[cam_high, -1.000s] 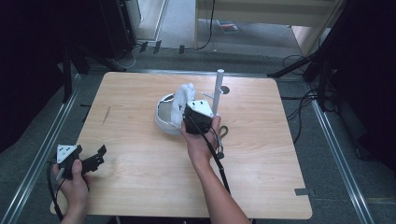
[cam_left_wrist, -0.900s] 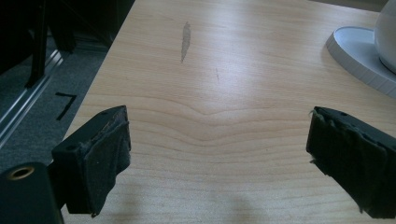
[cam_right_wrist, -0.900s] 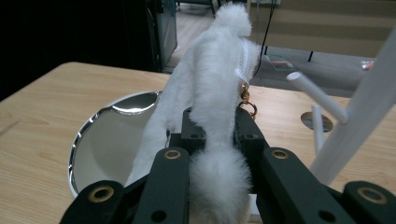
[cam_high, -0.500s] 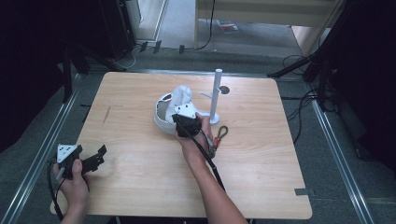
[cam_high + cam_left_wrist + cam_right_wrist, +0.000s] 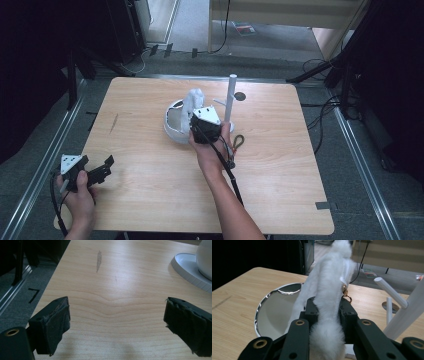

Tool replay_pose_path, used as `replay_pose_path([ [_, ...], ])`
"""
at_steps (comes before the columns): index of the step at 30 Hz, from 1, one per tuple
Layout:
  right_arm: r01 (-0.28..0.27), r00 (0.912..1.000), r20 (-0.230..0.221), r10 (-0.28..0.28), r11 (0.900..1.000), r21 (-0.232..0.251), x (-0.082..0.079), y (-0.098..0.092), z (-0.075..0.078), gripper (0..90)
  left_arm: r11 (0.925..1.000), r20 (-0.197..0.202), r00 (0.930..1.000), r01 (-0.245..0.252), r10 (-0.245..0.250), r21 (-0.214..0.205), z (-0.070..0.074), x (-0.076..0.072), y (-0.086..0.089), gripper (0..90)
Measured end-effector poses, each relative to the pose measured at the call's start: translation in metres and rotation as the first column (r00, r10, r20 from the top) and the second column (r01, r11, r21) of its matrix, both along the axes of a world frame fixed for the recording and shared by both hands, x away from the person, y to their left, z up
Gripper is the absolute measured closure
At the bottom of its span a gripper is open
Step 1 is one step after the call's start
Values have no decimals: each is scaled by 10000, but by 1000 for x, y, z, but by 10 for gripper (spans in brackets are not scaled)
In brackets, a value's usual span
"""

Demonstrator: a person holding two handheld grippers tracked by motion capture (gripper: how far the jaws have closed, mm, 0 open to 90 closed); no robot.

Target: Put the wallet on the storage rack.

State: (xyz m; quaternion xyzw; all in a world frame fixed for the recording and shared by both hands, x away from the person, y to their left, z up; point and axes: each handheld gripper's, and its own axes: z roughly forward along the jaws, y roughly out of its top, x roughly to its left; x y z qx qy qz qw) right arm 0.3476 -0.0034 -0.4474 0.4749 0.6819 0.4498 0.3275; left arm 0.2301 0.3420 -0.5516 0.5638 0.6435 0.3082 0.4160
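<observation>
My right gripper is over the middle of the table, shut on a white fluffy pouch that stands up from its jaws. In the right gripper view the fluffy pouch has a zip and a small gold clasp, and the right gripper pads press its lower part. The jaws have just been opening a little, with the pouch still between them. Below it lies a round white dish with a shiny rim. My left gripper rests open near the table's front left corner, its jaws wide apart and nothing in the left gripper.
A white peg stand rises just right of the pouch, its pegs close to my right gripper. A small ring clip and a dark disc lie by the stand. The dish edge shows far from my left jaws.
My right hand shifted slightly left with the pouch, away from the stand's pole and more over the dish. The left hand has stayed put.
</observation>
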Motion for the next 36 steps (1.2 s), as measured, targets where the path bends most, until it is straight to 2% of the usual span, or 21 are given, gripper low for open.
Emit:
replay_pose_path([
  [4, -113, 9999, 93, 112, 9998, 133, -2, -9, 8, 782, 10000, 4, 10000, -26, 26, -10, 0, 0, 0, 75],
  [7, -679, 9976, -50, 686, 9945, 799, -2, -21, 18, 775, 10000, -22, 10000, -7, 7, -20, 0, 0, 0, 75],
  [8, -679, 9976, -50, 686, 9945, 799, -2, -21, 18, 775, 10000, -22, 10000, -7, 7, -20, 0, 0, 0, 75],
  [9, -753, 9967, -232, 778, 9927, 938, -2, -27, 22, 774, 10000, -16, 10000, -9, 9, -25, 0, 0, 0, 75],
  [14, -843, 9927, -803, 895, 9943, 653, -1, -37, 29, 775, 10000, -70, 10000, -3, 3, 30, 0, 0, 0, 75],
  [17, -1124, 9852, -1228, 1196, 9916, 635, 0, -39, 31, 774, 10000, -95, 10000, -18, 18, 56, 0, 1, 0, 75],
  [20, -1535, 9703, -1834, 1577, 9875, 368, 4, -33, 30, 766, 10000, -55, 10000, -38, 38, 30, 0, 1, -1, 75],
  [21, -1535, 9703, -1834, 1577, 9875, 368, 4, -33, 30, 766, 10000, -62, 10000, -37, 37, 27, 0, 1, 0, 75],
  [22, -1693, 9632, -2063, 1720, 9851, 311, 8, -29, 29, 744, 10000, -55, 10000, -27, 27, 19, 0, 1, 0, 75],
  [24, -1646, 9635, -2087, 1675, 9859, 313, 9, -26, 28, 715, 10000, -60, 10000, -22, 22, 21, 0, 1, 0, 76],
  [25, -1523, 9714, -1800, 1546, 9880, 266, 13, -23, 26, 663, 10000, -56, 10000, -18, 18, 14, 0, 1, 0, 75],
  [27, -1487, 9735, -1722, 1503, 9886, 222, 15, -22, 24, 648, 10000, -64, 10000, -11, 11, -10, 0, 1, 0, 75],
  [28, -1264, 9782, -1633, 1281, 9918, 205, 20, -21, 19, 604, 10000, -65, 10000, -32, 32, -21, 0, 1, 0, 76],
  [29, -1190, 9802, -1547, 1234, 9922, 376, 22, -21, 17, 592, 10000, -56, 10000, -25, 25, -28, 0, 1, 0, 75],
  [32, -1045, 9814, -1492, 1210, 9880, 1141, 29, -21, 13, 639, 10000, -83, 10000, -23, 23, -11, 0, 1, 0, 75],
  [33, -1045, 9814, -1492, 1210, 9880, 1141, 29, -21, 13, 639, 10000, -83, 10000, -23, 23, -11, 0, 1, 0, 76],
  [34, -848, 9840, -1435, 1057, 9859, 1442, 32, -20, 10, 700, 10000, -89, 10000, -14, 14, 4, 0, 1, 0, 75],
  [36, -789, 9839, -1472, 1018, 9849, 1539, 34, -19, 10, 726, 10000, -106, 9999, -1, 1, 4, 0, 1, 0, 75],
])
